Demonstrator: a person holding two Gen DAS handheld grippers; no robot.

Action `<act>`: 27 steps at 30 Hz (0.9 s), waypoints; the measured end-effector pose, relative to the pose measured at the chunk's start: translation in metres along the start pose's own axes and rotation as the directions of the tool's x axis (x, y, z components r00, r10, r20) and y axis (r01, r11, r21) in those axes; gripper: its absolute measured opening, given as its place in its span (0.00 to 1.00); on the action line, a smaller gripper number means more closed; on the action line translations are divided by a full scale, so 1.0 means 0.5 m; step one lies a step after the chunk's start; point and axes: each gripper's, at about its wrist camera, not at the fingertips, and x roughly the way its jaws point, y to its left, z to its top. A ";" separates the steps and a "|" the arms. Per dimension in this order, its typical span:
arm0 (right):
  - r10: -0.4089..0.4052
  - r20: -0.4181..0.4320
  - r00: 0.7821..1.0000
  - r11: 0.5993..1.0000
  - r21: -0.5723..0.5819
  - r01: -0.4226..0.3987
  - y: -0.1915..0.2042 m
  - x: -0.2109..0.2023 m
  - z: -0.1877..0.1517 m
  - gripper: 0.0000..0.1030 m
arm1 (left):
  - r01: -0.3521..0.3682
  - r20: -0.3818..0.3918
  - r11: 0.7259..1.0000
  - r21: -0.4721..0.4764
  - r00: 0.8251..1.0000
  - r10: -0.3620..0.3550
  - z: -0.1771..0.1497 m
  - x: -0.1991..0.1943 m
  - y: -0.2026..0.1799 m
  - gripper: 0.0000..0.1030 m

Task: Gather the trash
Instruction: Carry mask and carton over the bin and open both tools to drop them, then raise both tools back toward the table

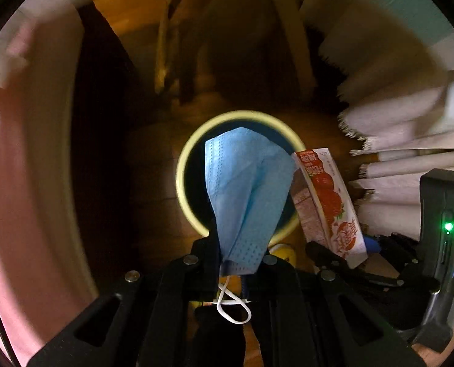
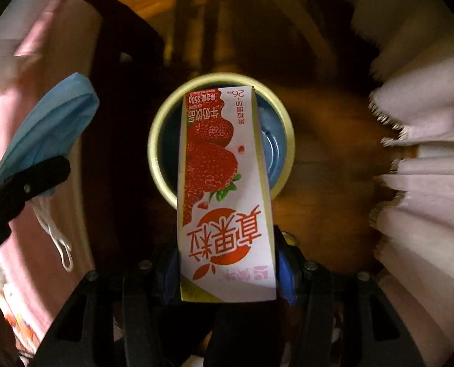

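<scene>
Both wrist cameras are looking steeply down along their fingers, hovering close above the yellow-rimmed bin (image 1: 239, 174) (image 2: 220, 140) on the wooden floor (image 1: 153, 165). They are sharing the bin and each other's held trash.

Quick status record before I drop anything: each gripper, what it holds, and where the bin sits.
left gripper: shut on blue face mask, ear loop hanging below
right gripper: shut on strawberry milk carton
bin: yellow rim, open top, on the wooden floor, beyond both items in each wrist view
bin contents: something bluish inside, not identifiable
surroundings: pink fabric left, white fringed cloth right
</scene>
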 end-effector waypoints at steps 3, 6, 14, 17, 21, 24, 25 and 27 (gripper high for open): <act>0.024 0.007 1.000 0.998 0.056 -0.024 -0.028 0.090 0.031 0.52 | -0.003 -0.016 1.000 0.005 1.000 0.003 0.010 0.107 0.001 0.07; 0.048 0.017 0.999 0.995 0.086 -0.050 -0.050 0.155 0.059 0.52 | 0.004 -0.023 1.000 -0.002 1.000 -0.004 0.028 0.179 0.010 0.12; 0.050 0.158 0.986 0.993 0.096 -0.066 -0.063 0.179 0.095 0.75 | 0.020 0.020 1.000 -0.004 1.000 -0.020 0.074 0.238 0.049 0.75; 0.047 0.199 0.979 0.995 0.081 -0.064 -0.059 0.159 0.101 0.76 | 0.004 0.049 1.000 -0.003 0.999 -0.003 0.081 0.226 0.056 0.75; 0.028 0.201 0.979 0.996 0.080 -0.044 -0.051 0.135 0.096 0.76 | -0.045 0.079 0.999 -0.001 0.996 0.045 0.078 0.190 0.060 0.75; 0.022 0.219 0.975 0.995 0.088 -0.042 -0.047 0.096 0.079 0.76 | -0.066 0.070 0.998 -0.006 0.995 0.066 0.071 0.152 0.067 0.75; 0.016 0.235 0.972 0.995 0.087 -0.038 -0.043 0.074 0.069 0.76 | -0.067 0.061 0.998 -0.009 0.996 0.067 0.068 0.138 0.069 0.75; -0.004 0.255 0.967 0.996 0.082 -0.018 -0.037 0.038 0.052 0.76 | -0.055 0.051 0.998 -0.015 0.997 0.056 0.057 0.099 0.074 0.75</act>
